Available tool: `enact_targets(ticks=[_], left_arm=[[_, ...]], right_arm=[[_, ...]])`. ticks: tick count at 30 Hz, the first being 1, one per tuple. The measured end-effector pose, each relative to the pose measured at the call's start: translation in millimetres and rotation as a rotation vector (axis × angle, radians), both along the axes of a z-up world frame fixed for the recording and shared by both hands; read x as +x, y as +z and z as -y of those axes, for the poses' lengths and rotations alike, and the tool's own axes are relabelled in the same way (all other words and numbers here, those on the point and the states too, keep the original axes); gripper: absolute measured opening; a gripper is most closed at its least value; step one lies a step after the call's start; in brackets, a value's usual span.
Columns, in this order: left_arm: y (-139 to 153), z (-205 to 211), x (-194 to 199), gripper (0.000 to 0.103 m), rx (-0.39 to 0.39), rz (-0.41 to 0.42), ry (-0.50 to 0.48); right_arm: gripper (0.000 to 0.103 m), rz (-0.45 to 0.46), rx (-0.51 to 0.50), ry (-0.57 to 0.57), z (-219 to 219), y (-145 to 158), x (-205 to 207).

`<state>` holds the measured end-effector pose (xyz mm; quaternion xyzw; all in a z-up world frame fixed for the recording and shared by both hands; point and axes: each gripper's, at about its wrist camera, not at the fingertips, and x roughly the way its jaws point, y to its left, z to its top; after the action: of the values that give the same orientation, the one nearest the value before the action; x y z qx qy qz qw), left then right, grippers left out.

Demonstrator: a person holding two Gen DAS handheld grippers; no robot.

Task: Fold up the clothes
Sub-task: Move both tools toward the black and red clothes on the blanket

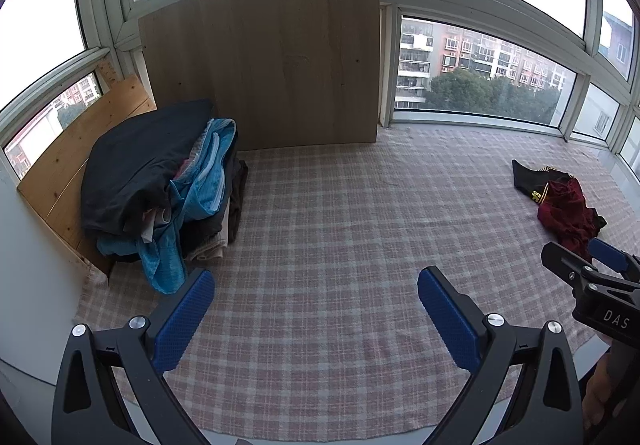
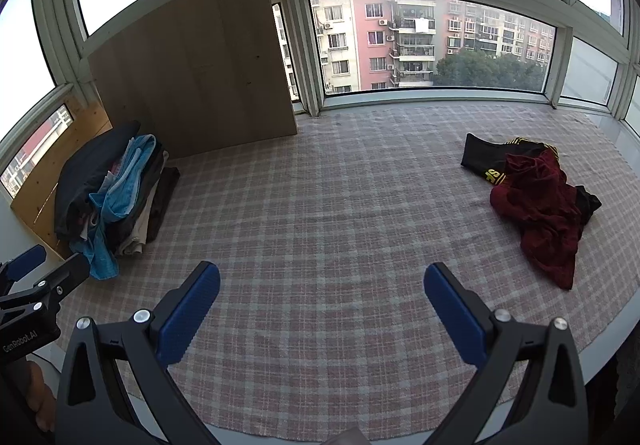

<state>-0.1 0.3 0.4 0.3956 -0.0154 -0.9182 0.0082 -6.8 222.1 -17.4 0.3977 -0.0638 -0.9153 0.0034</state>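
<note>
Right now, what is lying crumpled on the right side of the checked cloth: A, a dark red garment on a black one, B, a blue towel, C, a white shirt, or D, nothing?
B is wrong; it is A: the dark red garment lies crumpled partly over the black garment with yellow lettering.

The black garment (image 2: 486, 157) lies partly hidden under the maroon garment (image 2: 540, 205).
</note>
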Motion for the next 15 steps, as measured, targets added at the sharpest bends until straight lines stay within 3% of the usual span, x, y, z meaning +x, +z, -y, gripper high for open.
enact_targets(ticks=[15], left_arm=[[-2, -10, -11, 0.102, 0.0, 0.013, -0.031]], right_arm=[[0.103, 0.023, -0.013, -0.045, -12, -5, -2]])
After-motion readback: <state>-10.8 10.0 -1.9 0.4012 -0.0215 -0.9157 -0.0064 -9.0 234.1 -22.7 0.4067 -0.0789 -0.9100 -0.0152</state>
